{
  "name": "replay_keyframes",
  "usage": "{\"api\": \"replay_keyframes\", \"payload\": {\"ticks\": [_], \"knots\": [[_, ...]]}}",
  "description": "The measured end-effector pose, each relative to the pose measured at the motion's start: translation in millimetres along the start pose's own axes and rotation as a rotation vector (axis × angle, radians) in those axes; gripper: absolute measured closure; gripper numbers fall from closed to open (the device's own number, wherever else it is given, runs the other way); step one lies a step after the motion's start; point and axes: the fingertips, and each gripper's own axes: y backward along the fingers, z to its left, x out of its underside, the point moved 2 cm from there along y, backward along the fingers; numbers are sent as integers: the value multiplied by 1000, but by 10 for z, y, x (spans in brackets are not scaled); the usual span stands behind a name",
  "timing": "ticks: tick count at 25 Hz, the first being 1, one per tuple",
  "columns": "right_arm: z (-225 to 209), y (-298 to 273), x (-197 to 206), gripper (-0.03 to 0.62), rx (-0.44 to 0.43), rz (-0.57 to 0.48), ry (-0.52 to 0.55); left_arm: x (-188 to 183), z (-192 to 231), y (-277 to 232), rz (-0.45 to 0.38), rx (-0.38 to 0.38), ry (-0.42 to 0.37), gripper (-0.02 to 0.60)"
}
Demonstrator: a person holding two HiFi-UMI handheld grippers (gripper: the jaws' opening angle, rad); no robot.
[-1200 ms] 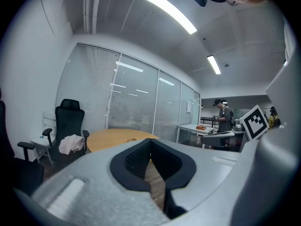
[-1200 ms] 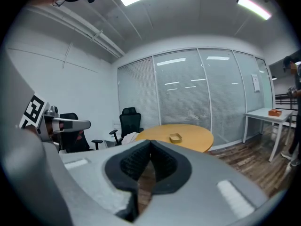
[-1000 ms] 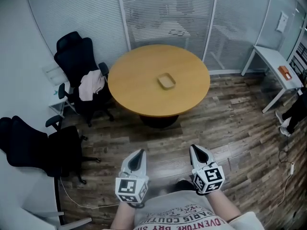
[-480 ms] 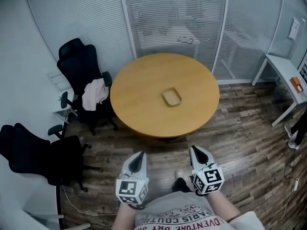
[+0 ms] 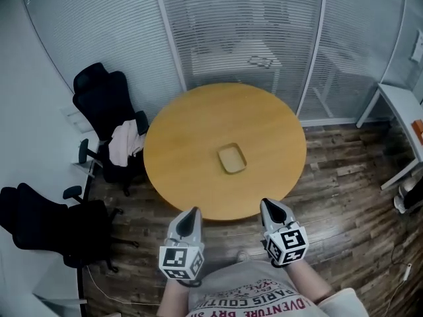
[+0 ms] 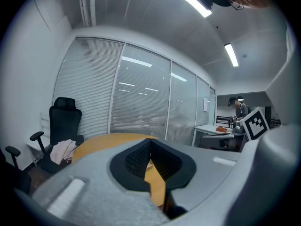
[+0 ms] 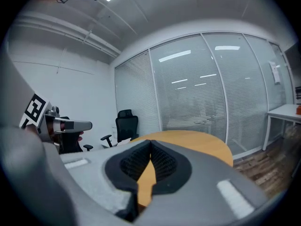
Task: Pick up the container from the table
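Note:
A shallow tan rectangular container [image 5: 232, 158] lies near the middle of the round wooden table [image 5: 178, 170]. My left gripper [image 5: 193, 211] and right gripper [image 5: 266, 205] are held side by side at the table's near edge, short of the container, both pointing toward it. Both are shut with nothing between the jaws. In the left gripper view the left gripper [image 6: 150, 142] has its tips meeting over the table [image 6: 101, 141]. The right gripper [image 7: 150, 144] looks the same in the right gripper view, with the table [image 7: 197, 142] beyond it.
Two black office chairs stand left of the table: one with a light cloth draped on it [image 5: 109, 127], another [image 5: 49, 220] nearer. Glass walls with blinds [image 5: 244, 32] close the back. A white desk [image 5: 404, 114] stands at the right. A person [image 6: 240, 108] shows far off in the left gripper view.
Both grippers have come forward toward the table, staying shut. The table and container now sit lower and closer in the head view, with the table's near edge right at the gripper tips.

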Motion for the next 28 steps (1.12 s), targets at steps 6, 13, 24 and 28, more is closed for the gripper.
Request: {"api": "replay_keyframes", "payload": {"ticks": [6,13,24,28], "knots": [[-335,-390,4,591,-18,34,-18,34,30,-501,37,-12,-4,575],[-489,-964,-30,591,-1,59,-17,-3,360,-1077,51,3,2,575],[-713,-2171,-256,591,80,92,-7,-186,1155,-2296,44,100,12,575],[-809,-2599,-77,591,95,191,-22,-134,1387,-2662,72,145,15,575]]}}
